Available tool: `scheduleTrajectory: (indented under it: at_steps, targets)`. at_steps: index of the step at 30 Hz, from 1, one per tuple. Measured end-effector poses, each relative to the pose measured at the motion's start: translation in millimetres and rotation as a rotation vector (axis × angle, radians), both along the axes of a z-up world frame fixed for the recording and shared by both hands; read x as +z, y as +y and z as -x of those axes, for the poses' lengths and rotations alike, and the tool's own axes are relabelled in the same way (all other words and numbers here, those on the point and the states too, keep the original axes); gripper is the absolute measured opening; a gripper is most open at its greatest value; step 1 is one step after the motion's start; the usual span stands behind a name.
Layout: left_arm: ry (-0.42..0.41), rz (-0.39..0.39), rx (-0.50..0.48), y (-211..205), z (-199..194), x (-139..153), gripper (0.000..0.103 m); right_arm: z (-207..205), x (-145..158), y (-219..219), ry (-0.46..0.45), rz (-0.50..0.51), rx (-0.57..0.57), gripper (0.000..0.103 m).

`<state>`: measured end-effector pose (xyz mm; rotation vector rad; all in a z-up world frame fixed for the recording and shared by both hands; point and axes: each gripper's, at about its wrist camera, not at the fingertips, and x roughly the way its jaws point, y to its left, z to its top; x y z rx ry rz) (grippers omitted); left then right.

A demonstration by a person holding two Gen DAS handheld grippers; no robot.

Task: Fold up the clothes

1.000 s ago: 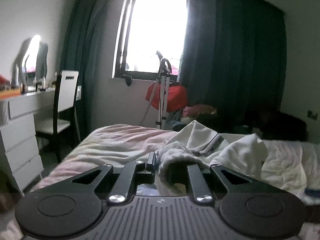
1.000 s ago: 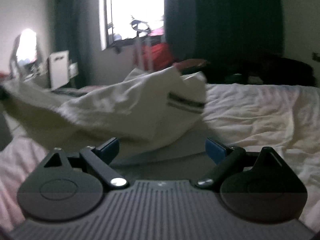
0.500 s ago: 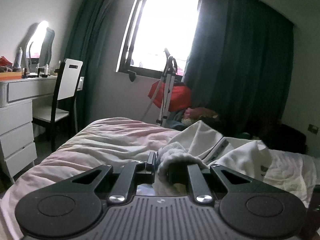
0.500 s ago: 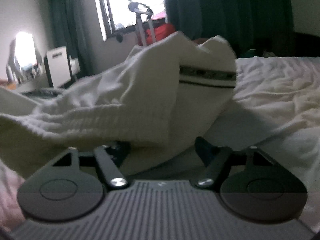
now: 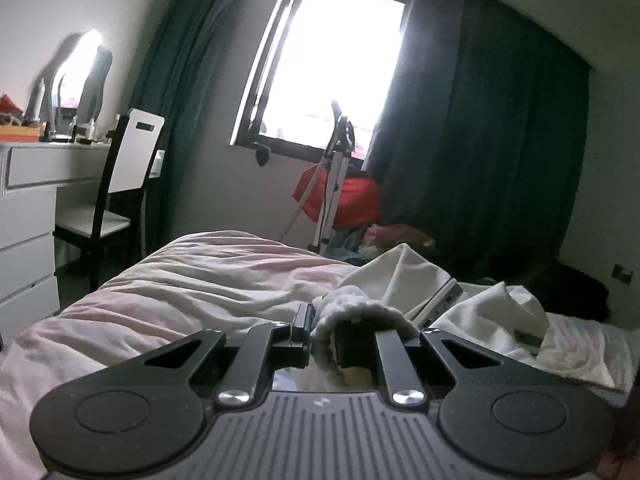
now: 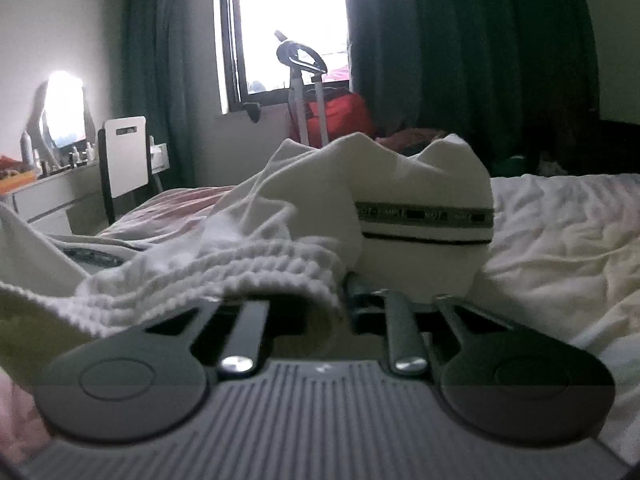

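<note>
Ribbed hem of a white garment (image 5: 400, 280) sits pinched in the left gripper (image 5: 322, 334), its jaws drawn narrow with the knit bunched over the right finger; the right gripper (image 6: 320, 304) appears closed on the same ribbed edge, though cloth drapes over its left finger and hides the tips; so the hem seems to run sideways between the two hands, and the rest of the garment lies rumpled ahead of both on the bed (image 5: 180, 280), striped band (image 6: 424, 216) facing the right gripper; neither hand looks nearer, and the fold to come probably turns on that stretched edge.
</note>
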<state>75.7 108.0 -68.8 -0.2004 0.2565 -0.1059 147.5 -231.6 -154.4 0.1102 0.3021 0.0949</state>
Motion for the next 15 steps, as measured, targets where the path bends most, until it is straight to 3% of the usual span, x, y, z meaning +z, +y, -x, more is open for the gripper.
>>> scheduleTrajectory:
  at_steps: [5,10,15]
  targets:
    - [0.035,0.012,0.012,-2.4,2.4,2.7,0.013,25.1,24.9,-1.3,-0.047,0.021,-0.004,0.012]
    - [0.084,0.099,0.029,10.8,11.1,3.7,0.013,76.7,47.9,-6.1,-0.022,0.032,-0.050,0.011]
    - [0.034,0.164,0.014,18.9,27.0,11.8,0.012,128.2,70.9,-10.9,0.003,0.043,-0.097,0.011]
